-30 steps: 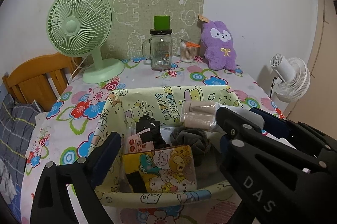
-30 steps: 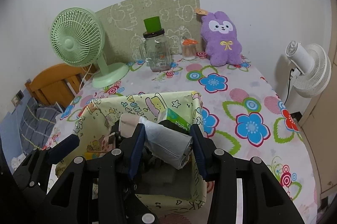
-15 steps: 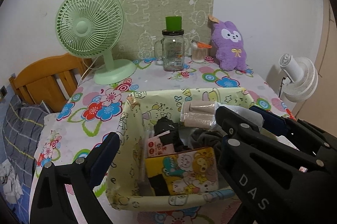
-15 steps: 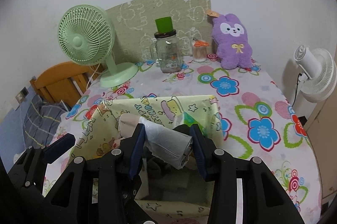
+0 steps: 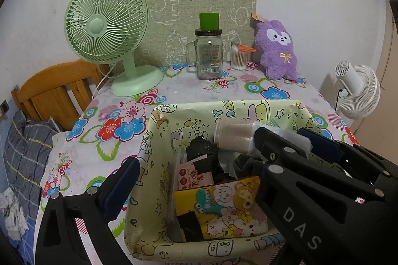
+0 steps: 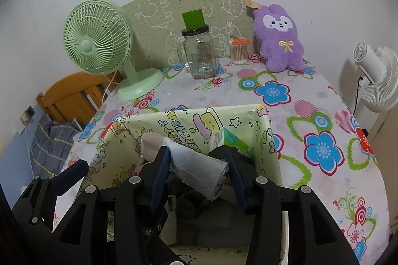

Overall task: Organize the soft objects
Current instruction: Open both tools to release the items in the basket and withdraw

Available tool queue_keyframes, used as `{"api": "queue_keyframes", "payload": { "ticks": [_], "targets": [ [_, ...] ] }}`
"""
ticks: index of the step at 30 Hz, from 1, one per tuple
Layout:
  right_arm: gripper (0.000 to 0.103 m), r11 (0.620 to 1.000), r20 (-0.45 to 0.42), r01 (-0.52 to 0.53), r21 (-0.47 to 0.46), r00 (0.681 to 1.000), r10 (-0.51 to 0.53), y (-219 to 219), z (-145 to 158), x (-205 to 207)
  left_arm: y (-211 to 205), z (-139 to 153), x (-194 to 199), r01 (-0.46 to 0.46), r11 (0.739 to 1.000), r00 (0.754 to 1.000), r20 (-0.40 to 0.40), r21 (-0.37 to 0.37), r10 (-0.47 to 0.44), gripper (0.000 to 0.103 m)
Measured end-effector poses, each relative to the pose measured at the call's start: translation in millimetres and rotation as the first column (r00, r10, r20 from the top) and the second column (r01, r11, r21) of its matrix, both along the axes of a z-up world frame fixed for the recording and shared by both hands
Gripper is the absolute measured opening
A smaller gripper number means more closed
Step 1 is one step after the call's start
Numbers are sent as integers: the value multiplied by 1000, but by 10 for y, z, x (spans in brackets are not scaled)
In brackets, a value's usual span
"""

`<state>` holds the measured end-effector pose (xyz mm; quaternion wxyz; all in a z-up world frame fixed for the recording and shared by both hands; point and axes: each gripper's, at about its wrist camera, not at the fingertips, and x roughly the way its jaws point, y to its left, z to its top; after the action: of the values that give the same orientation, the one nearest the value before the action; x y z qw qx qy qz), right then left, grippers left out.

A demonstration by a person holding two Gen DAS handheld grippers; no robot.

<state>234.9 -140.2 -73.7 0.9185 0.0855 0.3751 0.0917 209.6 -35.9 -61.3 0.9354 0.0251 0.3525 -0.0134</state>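
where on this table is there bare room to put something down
Free patches: the floral tablecloth right of the patterned box, out to the table edge, and the strip between the box and the glass jar. The back row is crowded: green fan, jar, swab cup, purple plush. The box is nearly full.

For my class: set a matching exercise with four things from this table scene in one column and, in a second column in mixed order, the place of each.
Things
1. green cup
2. purple plush rabbit
3. grey plastic roll
4. cartoon pouch

Places
A. between the right gripper's fingers, over the box
B. on the glass jar's lid
C. inside the patterned box, near its front wall
D. at the back of the table, against the wall

Pairs: 1-B, 2-D, 3-A, 4-C
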Motion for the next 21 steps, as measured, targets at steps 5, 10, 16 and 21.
{"api": "queue_keyframes", "payload": {
  "ticks": [5,10,16,21],
  "targets": [
    [62,1000,-9,-1,10,1000,1,-22,7,-28,-6,13,-27,10,1000,1000,-5,-2,-10,100],
    [65,1000,-1,4,8,1000,-4,-41,53,-85,-24,56,-85,15,1000,1000,9,-2,-15,100],
    [72,1000,13,14,10,1000,-14,-74,119,-182,-44,106,-159,22,1000,1000,21,-8,-22,101],
    [76,1000,26,18,6,1000,-18,-87,185,-269,-51,154,-224,28,999,999,33,-17,-27,101]
  ]
}}
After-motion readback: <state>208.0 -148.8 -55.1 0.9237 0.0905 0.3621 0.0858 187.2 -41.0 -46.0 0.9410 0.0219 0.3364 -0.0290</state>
